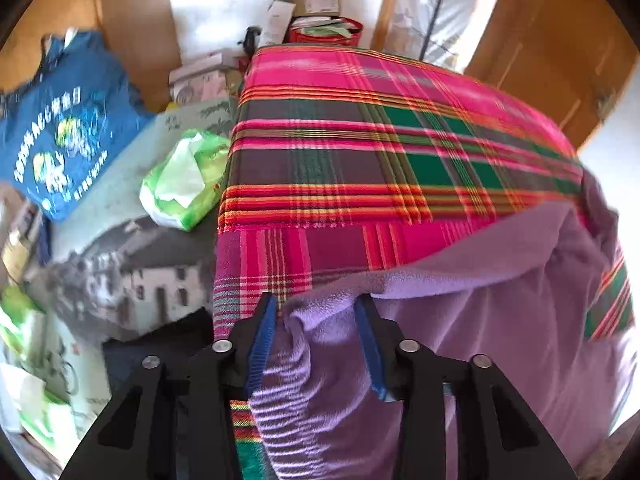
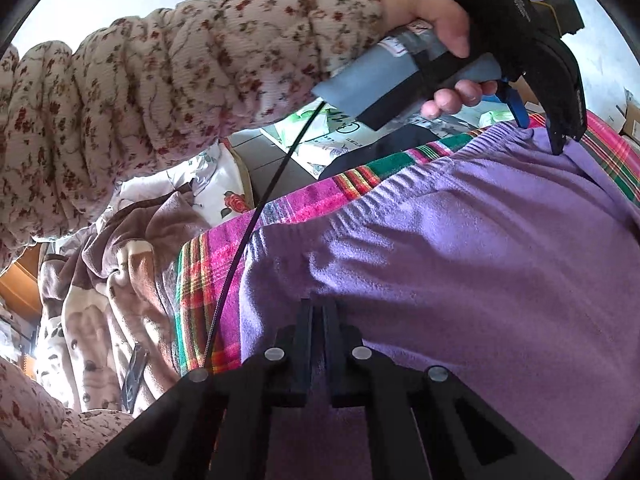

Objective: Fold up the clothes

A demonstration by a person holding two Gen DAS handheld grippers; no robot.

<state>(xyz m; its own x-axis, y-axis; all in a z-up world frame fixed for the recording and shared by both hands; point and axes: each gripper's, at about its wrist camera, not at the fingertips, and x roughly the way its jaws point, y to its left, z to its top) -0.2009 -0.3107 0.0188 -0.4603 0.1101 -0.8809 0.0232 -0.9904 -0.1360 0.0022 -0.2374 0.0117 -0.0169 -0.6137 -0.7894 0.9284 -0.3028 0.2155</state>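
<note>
**Purple fleece gathered at both ends over the plaid blanket**

A plaid blanket (image 1: 400, 140) in pink, green and red is covering the bed and filling most of the left wrist view, with clutter lying to its left: a blue bag (image 1: 64, 124) at the far left and a green plastic packet (image 1: 184, 180) just beside the blanket's edge. The purple fleece garment (image 2: 460, 260) is lying on the near part of the blanket, bunched instead of flat, its ribbed waistband running along the near-left side.

A floral sleeve (image 2: 160, 80) is reaching across the right wrist view, and the hand (image 2: 440, 28) at its end is holding the left gripper (image 2: 540, 136) down on the far end of the garment.

The left gripper (image 1: 316, 320) is standing part-way apart, with a ridge of fleece rising between its blue fingers (image 1: 262, 340); whether the pads are actually pinching that fold I cannot tell. The right gripper (image 2: 318, 344) is clenched, its jaws nearly together on the near edge of the fleece.

The risks, as I judge them: a loose left hold could let the cloth slide out on the lift, leaving a lopsided fold. The soft fleece may also drag the blanket underneath, and the dangling black cable (image 2: 256, 216) could snag on the cloth.
</note>
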